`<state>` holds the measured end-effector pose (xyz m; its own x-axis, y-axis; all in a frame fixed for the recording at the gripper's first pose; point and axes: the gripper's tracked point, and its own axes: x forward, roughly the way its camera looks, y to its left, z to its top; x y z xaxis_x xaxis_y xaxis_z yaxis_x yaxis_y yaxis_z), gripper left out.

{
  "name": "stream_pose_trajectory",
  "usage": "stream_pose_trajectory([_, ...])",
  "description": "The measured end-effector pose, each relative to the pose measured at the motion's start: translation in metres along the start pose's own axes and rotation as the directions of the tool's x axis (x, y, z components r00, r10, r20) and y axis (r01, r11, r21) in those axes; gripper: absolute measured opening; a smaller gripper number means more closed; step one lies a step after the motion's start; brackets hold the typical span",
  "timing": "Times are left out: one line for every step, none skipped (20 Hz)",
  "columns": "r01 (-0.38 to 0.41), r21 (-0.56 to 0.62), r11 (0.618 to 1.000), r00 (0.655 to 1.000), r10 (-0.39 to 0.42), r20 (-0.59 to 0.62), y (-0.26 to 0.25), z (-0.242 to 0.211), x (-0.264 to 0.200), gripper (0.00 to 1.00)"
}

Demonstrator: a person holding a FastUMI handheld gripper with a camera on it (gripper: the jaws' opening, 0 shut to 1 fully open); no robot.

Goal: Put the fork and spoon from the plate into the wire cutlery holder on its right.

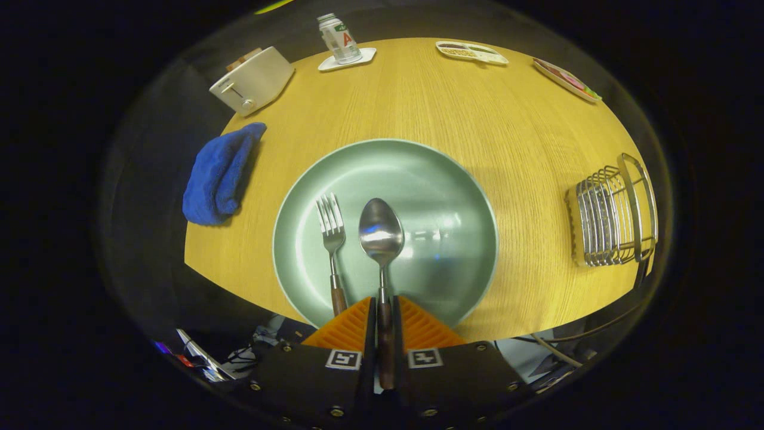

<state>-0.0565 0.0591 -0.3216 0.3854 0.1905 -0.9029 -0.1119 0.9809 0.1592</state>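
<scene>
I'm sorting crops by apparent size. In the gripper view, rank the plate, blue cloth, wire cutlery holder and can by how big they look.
1. plate
2. blue cloth
3. wire cutlery holder, close to the cloth
4. can, though it stands farthest away

The gripper is shut on the spoon.

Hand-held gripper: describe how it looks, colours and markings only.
The hand-held gripper has two orange, ribbed, wedge-shaped fingers on a black body. Each side of the body carries a small square black-and-white marker, and round screw heads dot the black housing.
</scene>
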Motion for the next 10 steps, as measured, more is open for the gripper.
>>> stream_pose_trajectory([-0.008,0.019,1.000,1.000,0.008,-0.014,0.000,-0.003,0.002,0.15])
stream_pose_trajectory([-0.030,0.038,0.999,0.999,0.031,-0.018,0.003,-0.005,0.002,0.15])
stream_pose_trajectory([-0.024,0.084,0.996,1.000,0.025,-0.009,0.001,-0.007,0.000,0.15])
stream_pose_trajectory([-0.029,0.092,0.995,1.000,0.030,-0.006,0.000,0.000,0.001,0.01])
stream_pose_trajectory([-0.032,0.100,0.994,0.999,0.032,0.004,-0.002,0.003,-0.001,0.01])
stream_pose_trajectory([-0.041,0.119,0.992,0.999,0.040,0.013,-0.002,0.004,-0.002,0.01])
stream_pose_trajectory([-0.063,0.144,0.988,0.998,0.059,0.031,0.000,0.009,-0.006,0.01])
stream_pose_trajectory([-0.082,0.167,0.983,0.996,0.074,0.057,0.001,0.015,-0.010,0.01])
stream_pose_trajectory([-0.096,0.180,0.979,0.993,0.082,0.087,0.000,0.021,-0.017,0.01])
stream_pose_trajectory([-0.100,0.187,0.977,0.990,0.079,0.117,-0.004,0.028,-0.025,0.01])
